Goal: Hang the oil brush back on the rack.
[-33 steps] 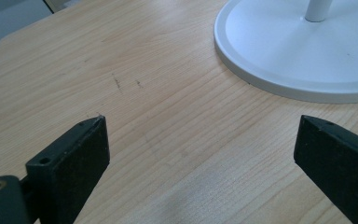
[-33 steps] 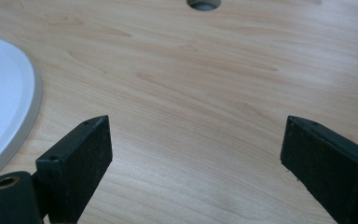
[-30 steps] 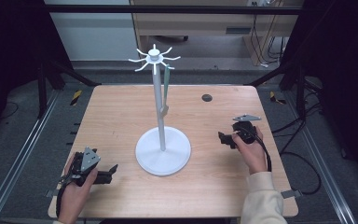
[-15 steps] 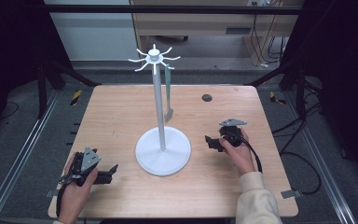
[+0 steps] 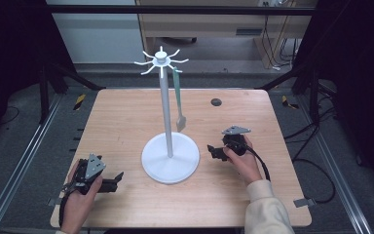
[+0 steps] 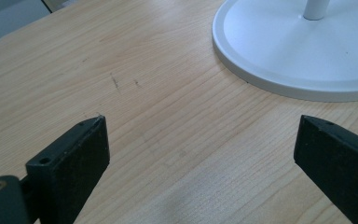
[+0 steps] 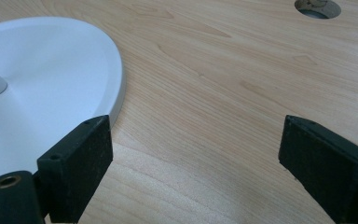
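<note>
Hovering beside the white metal stand with its round base (image 5: 170, 157), the right claw (image 5: 213, 150) has its jaws spread wide and empty.

One stand rises at the middle of the light wooden surface (image 5: 126, 122), one pale green strip (image 5: 178, 100) dangling from its spoked top; the strip looks light and floppy, best pinched near its lower end, while the stand seems stiff, bottom-heavy, and smooth enough to slip. The left claw (image 5: 117, 178), one of two, rests well apart near the front edge, jaws likewise wide, holding nothing.
</note>
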A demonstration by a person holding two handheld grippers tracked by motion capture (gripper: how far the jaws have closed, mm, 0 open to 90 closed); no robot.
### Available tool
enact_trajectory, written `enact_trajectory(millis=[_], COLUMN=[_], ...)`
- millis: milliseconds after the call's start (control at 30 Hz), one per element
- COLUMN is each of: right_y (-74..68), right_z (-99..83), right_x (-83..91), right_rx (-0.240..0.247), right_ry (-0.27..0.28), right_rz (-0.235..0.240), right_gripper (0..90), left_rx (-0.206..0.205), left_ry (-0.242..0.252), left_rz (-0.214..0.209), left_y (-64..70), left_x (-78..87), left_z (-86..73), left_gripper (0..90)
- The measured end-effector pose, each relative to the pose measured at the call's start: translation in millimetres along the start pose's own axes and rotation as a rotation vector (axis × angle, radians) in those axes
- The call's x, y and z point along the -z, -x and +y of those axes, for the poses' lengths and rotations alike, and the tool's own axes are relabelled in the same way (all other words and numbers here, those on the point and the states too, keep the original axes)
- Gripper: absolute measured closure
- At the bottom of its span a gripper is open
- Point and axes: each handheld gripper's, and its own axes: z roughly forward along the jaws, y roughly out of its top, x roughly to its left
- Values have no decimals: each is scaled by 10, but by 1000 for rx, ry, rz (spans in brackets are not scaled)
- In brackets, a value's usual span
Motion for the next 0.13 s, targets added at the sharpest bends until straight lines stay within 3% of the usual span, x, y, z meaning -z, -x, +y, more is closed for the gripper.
enact_trajectory(millis=[133], right_y=[3], right_z=[-5], right_x=[-6], right_rx=[0], right_ry=[-12], right_rz=[-3], right_gripper=[103], left_rx=[-2], left_ry=[1], left_rz=[1], left_y=[0], left_x=[-4], left_z=[-1], left_gripper=[29])
